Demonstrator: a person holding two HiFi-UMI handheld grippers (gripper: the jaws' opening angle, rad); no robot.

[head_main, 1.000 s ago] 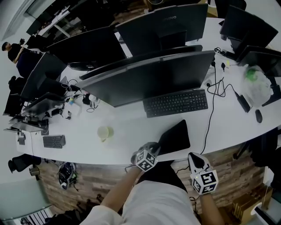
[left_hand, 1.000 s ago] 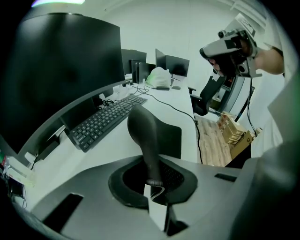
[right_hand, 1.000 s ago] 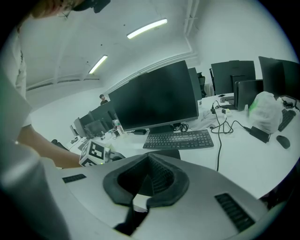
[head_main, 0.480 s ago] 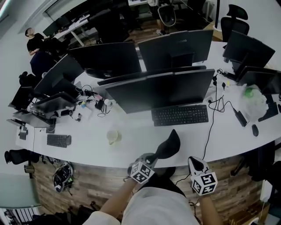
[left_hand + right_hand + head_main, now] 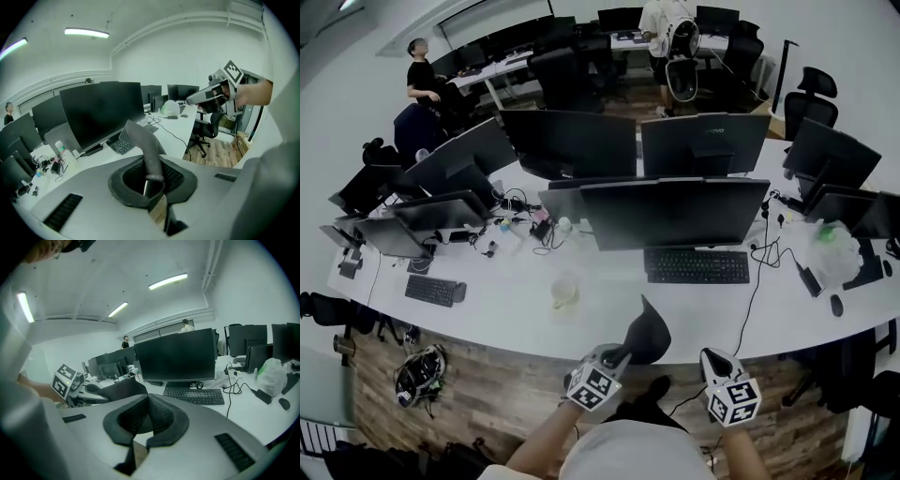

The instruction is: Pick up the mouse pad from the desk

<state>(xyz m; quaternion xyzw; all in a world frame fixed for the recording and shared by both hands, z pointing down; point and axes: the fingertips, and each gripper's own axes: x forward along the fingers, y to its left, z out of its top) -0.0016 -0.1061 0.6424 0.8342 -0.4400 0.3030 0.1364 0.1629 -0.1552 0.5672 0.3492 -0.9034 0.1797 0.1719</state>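
Note:
The black mouse pad [image 5: 648,334] hangs off the white desk [image 5: 506,314], upright and curled, above the desk's front edge. My left gripper [image 5: 624,355] is shut on its lower corner. In the left gripper view the mouse pad [image 5: 143,141] rises bent from between the left gripper's [image 5: 151,182] closed pads. My right gripper [image 5: 713,357] floats to the right of the pad, apart from it, with its jaws together and nothing between them. The right gripper view shows the right gripper [image 5: 147,405] closed and the mouse pad [image 5: 119,389] at the left.
A black keyboard [image 5: 697,266] and a monitor [image 5: 675,212] stand behind the pad's spot. A pale cup [image 5: 565,292] sits to the left. A black cable [image 5: 757,281] runs to the desk's front edge. More monitors and chairs fill the room; people stand far back.
The mouse pad lay flat on the desk with one edge gripped; now it is lifted clear and hangs curled from my left gripper. Both grippers have risen.

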